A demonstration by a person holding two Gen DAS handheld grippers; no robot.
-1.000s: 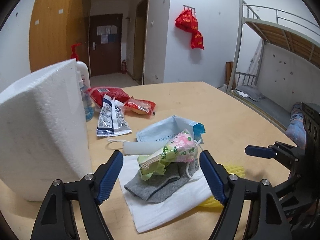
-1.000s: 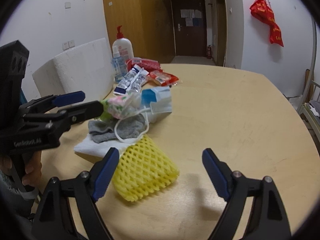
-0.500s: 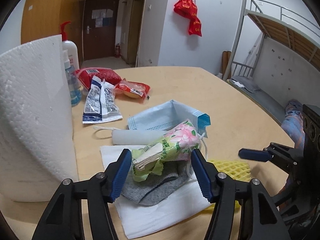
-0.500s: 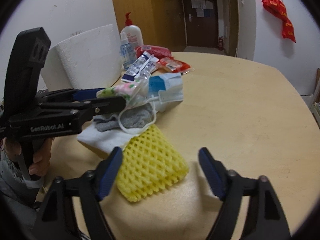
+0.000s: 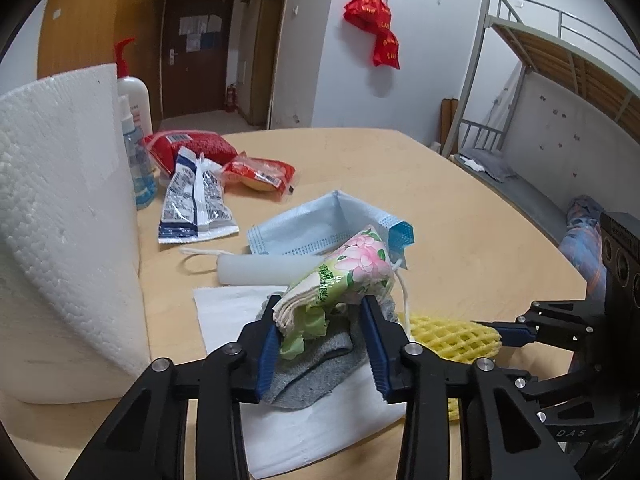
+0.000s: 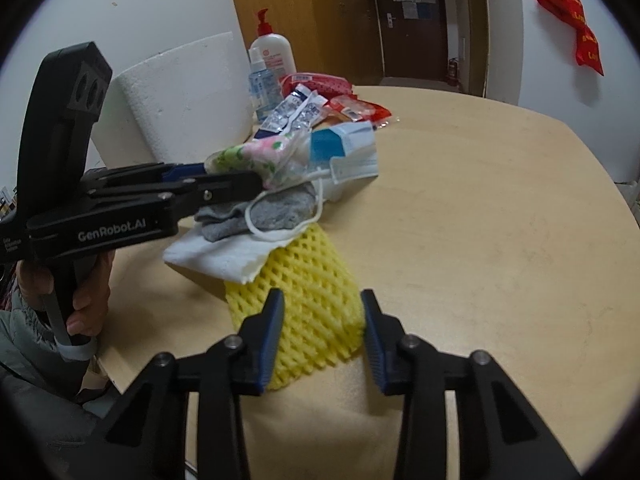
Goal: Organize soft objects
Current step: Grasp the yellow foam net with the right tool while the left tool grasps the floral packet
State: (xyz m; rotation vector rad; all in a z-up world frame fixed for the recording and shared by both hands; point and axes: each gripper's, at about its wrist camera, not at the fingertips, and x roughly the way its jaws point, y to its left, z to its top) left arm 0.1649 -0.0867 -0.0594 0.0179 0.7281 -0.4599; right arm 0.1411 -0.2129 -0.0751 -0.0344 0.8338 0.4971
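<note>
Cluttered wooden table (image 6: 480,208)

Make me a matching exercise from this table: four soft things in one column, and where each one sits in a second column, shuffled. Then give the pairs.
Things
1. floral tissue pack
2. yellow foam net
3. grey sock
4. blue face mask

Places
A. lying on the white paper towel, under the tissue pack
B. between the closing jaws of the left gripper
C. farther back on the table, beyond the white roll
D. between the closing jaws of the right gripper

Pairs: 1-B, 2-D, 3-A, 4-C
</note>
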